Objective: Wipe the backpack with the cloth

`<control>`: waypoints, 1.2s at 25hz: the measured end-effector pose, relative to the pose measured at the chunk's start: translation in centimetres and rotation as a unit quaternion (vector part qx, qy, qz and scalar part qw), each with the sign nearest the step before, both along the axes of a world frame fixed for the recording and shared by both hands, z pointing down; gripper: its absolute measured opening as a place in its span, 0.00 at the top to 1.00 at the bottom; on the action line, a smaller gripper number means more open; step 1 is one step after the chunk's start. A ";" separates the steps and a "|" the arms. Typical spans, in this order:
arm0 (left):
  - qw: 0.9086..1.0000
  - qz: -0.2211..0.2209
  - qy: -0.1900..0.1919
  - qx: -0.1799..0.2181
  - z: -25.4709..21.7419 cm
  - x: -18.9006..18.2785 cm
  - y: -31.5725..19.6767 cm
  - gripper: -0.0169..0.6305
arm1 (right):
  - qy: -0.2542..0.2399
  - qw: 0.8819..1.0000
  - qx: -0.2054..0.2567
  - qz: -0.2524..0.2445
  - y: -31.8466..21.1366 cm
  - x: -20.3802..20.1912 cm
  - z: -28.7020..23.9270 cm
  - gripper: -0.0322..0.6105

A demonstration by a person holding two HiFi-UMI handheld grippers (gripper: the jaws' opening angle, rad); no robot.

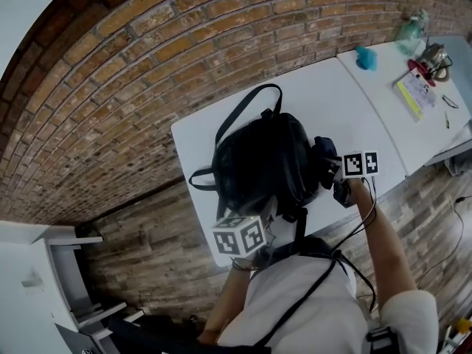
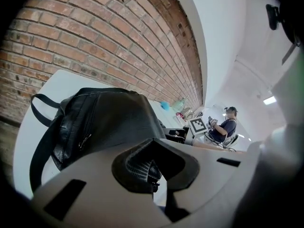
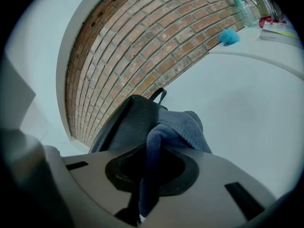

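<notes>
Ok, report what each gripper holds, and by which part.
Right gripper: shut on the blue-grey cloth, pinched at a bunched fold. Left gripper: against the backpack's near edge; a grip cannot be told.

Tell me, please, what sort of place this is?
Probably an office or workshop room rather than a home: plain white tables stand in a row against a bare brick wall, the far one carries a bottle and papers, and another person sits in the background.
</notes>
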State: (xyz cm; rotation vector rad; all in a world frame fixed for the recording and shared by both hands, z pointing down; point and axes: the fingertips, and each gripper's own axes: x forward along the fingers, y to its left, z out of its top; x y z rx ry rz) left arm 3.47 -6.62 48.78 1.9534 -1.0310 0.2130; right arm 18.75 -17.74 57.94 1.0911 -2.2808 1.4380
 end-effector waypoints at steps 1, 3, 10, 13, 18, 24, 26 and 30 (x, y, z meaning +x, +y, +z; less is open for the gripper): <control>1.000 0.002 0.002 0.000 0.0 0.1 0.1 0.97 | 0.000 1.000 -0.002 0.001 0.4 0.1 0.0 0.88; 1.000 0.007 0.004 0.001 0.0 0.3 0.2 0.97 | -0.002 1.000 -0.006 0.005 1.2 0.1 0.1 0.88; 1.000 0.009 0.001 0.002 0.2 0.2 0.6 0.97 | -0.004 1.000 -0.013 0.012 4.0 0.1 0.4 0.88; 1.000 0.008 0.004 0.003 0.2 0.2 0.6 0.97 | -0.004 1.000 -0.013 0.016 4.9 0.1 0.4 0.88; 1.000 0.010 0.006 0.002 0.3 0.3 0.7 0.97 | -0.004 1.000 -0.017 0.021 6.1 0.2 0.5 0.88; 1.000 0.010 0.012 -0.004 0.7 0.6 0.7 0.97 | -0.008 0.999 -0.024 0.031 7.9 0.3 0.4 0.88; 1.000 0.012 0.013 -0.004 0.8 0.8 0.5 0.97 | -0.012 0.999 -0.026 0.032 8.5 0.2 0.3 0.88; 1.000 0.015 0.009 -0.005 1.0 1.4 0.1 0.97 | -0.013 0.999 -0.028 0.021 9.5 0.0 0.1 0.88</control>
